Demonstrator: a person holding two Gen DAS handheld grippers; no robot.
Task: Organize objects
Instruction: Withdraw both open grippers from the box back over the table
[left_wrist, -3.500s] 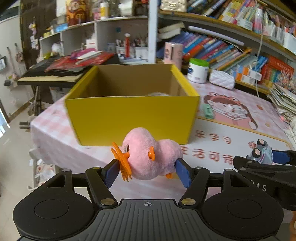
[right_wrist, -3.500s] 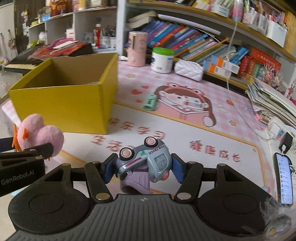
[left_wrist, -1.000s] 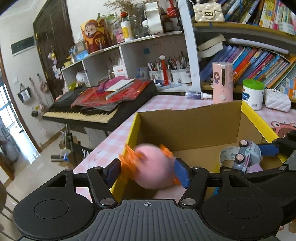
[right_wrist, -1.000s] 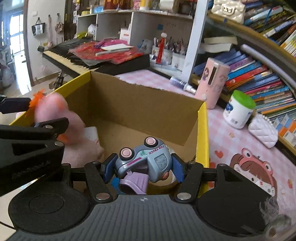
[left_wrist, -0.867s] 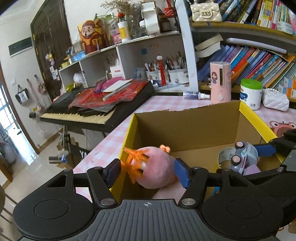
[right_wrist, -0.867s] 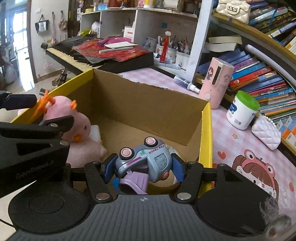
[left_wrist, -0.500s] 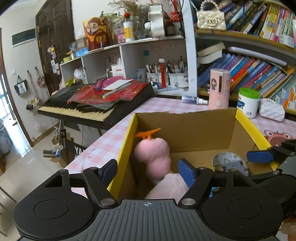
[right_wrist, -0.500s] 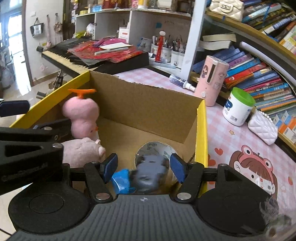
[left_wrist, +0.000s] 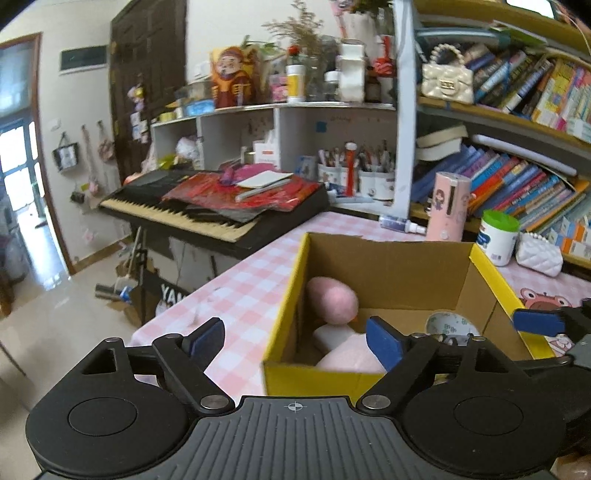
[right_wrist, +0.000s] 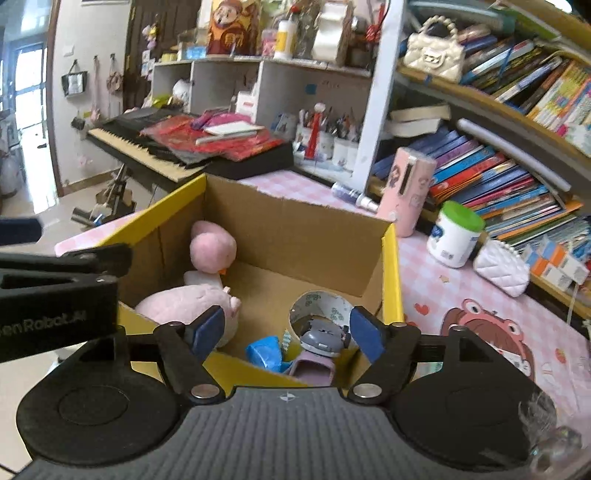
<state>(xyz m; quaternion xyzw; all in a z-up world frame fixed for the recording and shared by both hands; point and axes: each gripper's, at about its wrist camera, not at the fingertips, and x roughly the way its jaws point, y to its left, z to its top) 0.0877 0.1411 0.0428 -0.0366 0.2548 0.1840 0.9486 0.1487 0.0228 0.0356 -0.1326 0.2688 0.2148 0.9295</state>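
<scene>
Right wrist view: you are holding the right gripper (right_wrist: 286, 330) above the near edge of the yellow box (right_wrist: 389, 258) on the pink checked bench (right_wrist: 436, 284), its jaws spread wide and gripping nothing. Inside the box, the toy truck (right_wrist: 323, 338) is lying beside a roll of tape (right_wrist: 319, 302) and a blue wrapper (right_wrist: 264, 350), while the pink duck plush (right_wrist: 212, 247) is leaning in the left corner above a pink pig plush (right_wrist: 192, 301). You are keeping the left gripper (left_wrist: 295, 338) over the box's near left corner, jaws likewise wide and empty.
</scene>
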